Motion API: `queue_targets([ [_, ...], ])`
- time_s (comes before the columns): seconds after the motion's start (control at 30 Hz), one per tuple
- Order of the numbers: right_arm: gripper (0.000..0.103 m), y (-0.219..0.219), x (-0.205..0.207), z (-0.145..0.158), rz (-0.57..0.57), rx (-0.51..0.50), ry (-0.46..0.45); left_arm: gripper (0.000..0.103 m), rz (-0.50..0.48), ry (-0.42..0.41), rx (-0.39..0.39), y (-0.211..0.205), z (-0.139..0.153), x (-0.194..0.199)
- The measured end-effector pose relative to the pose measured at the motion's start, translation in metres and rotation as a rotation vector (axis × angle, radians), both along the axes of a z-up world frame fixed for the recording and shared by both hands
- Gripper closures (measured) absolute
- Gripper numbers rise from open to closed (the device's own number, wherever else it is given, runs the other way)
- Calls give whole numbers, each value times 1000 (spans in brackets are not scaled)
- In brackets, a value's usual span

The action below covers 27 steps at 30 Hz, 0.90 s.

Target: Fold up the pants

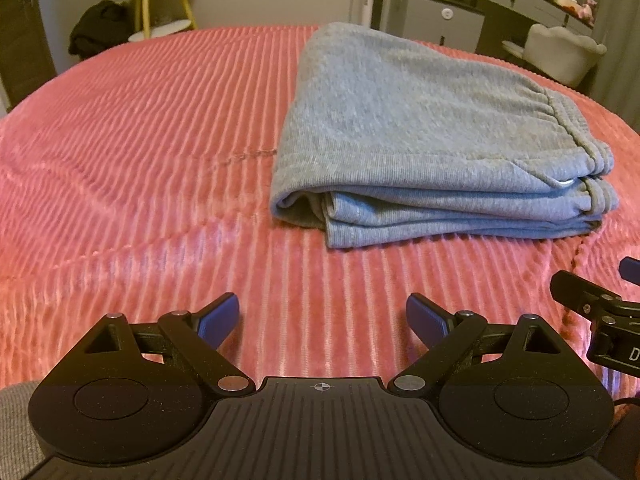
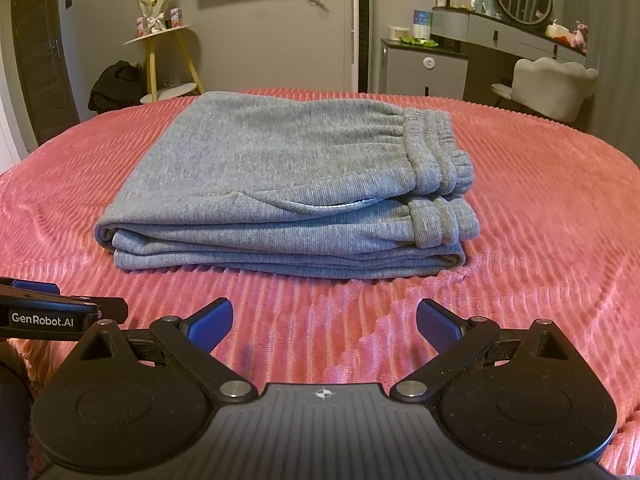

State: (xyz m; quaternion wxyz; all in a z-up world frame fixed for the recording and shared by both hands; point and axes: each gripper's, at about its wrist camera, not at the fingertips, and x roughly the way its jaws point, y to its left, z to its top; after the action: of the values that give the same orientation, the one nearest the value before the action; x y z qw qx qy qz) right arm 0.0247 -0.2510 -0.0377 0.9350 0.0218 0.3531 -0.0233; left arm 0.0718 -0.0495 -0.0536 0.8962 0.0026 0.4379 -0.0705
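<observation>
One folded pair of grey pants (image 2: 280,196) lies on one pink bedspread (image 2: 540,208); both hand-held grippers, left (image 1: 322,322) and right (image 2: 324,326), gape empty.

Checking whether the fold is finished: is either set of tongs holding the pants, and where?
Nothing held. Left tongs and right tongs are open, short of the folded grey pants.

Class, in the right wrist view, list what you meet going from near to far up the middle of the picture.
right gripper → pink ribbed bedspread → folded grey pants → white tower fan by the far wall
</observation>
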Motion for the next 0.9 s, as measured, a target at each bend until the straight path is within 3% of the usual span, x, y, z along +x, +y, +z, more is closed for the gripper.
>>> queue_targets([
  [0.9,5,-1,-1,0,-1,-7,3,8,-3,4,-11,-1,1,-1],
])
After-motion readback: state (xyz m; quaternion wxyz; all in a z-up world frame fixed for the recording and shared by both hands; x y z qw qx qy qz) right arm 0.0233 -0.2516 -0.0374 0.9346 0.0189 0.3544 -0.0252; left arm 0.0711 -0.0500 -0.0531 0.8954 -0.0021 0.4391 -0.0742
